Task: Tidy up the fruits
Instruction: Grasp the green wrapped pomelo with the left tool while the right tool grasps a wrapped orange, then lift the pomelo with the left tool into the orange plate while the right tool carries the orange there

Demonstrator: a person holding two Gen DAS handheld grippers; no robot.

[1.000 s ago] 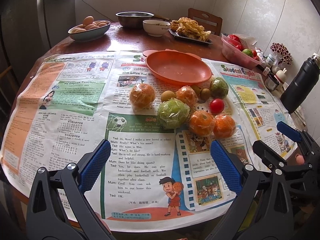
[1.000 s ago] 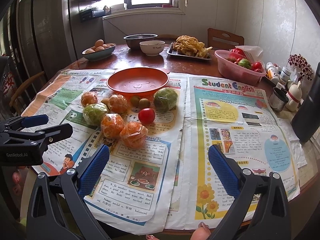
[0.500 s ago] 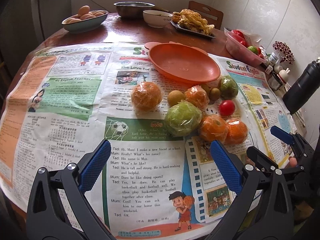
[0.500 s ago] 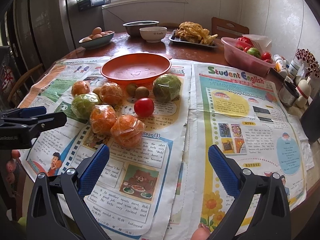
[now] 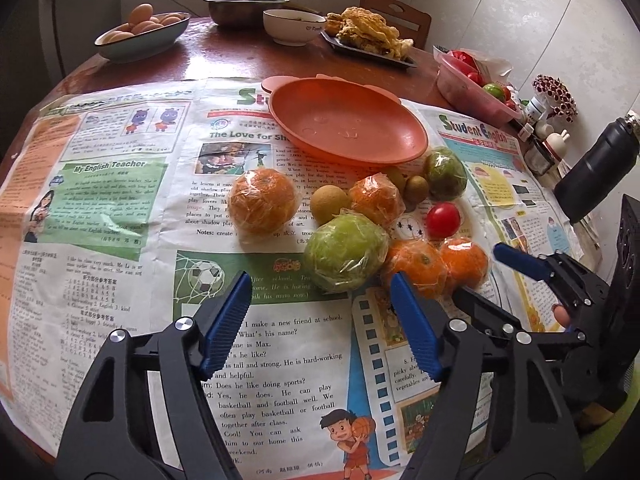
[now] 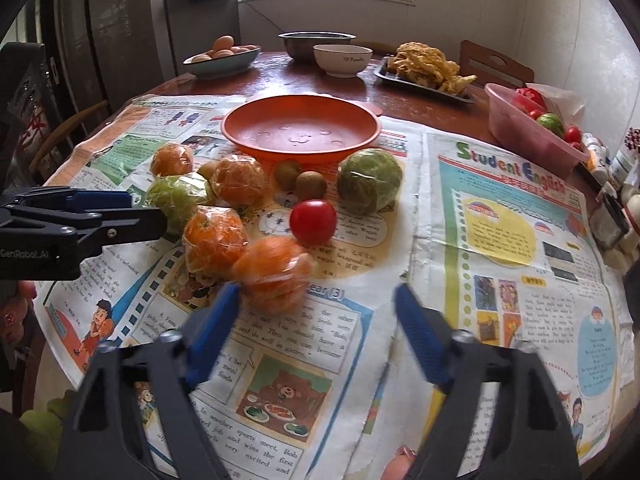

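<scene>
Bare newspaper (image 5: pixel 120 208) left of fruit cluster (image 5: pixel 344 256), table edge (image 5: pixel 24 420) near.

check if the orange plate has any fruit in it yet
Empty. The orange plate shows only its bare embossed inside, and the wrapped oranges, green fruits and tomato all lie on the newspaper in front of it.

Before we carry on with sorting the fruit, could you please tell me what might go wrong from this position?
1. The wrapped oranges and green fruit touch in a tight cluster, so a claw closing on one may nudge its neighbours.
2. The loose red tomato could roll off across the newspaper if bumped.
3. The left claw and right claw, both closing with nothing between their jaws, approach the same pile and might collide.
</scene>
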